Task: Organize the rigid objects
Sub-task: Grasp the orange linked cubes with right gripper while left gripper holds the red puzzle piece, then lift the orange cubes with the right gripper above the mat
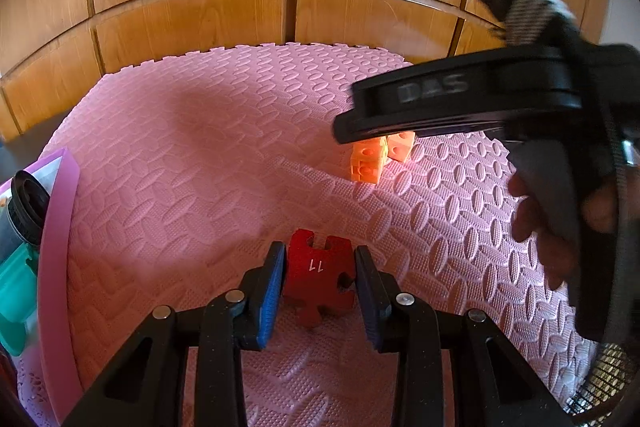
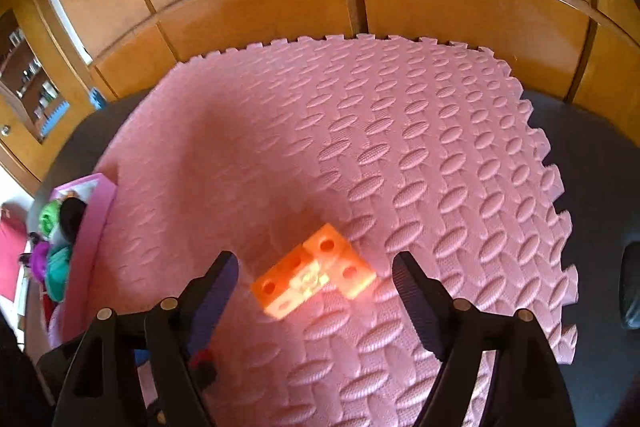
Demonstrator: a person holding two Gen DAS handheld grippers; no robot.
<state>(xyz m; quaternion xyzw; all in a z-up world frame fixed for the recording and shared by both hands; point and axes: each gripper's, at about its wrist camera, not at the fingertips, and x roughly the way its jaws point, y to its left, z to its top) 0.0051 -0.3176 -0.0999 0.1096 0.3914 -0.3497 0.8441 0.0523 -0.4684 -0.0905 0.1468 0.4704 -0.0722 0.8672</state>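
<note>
Left tool (image 1: 320, 281) angled down, clenched on red piece (image 1: 319, 277). Right tool (image 2: 316, 277) released, tilted over orange block (image 2: 314, 277) on pink mat (image 2: 400, 147). Pink tray (image 1: 60, 227) at left.

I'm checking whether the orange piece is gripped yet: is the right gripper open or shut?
Open. The right gripper has its jaws spread wide, with clear gaps on both sides of the orange block, which lies on the pink mat.
</note>
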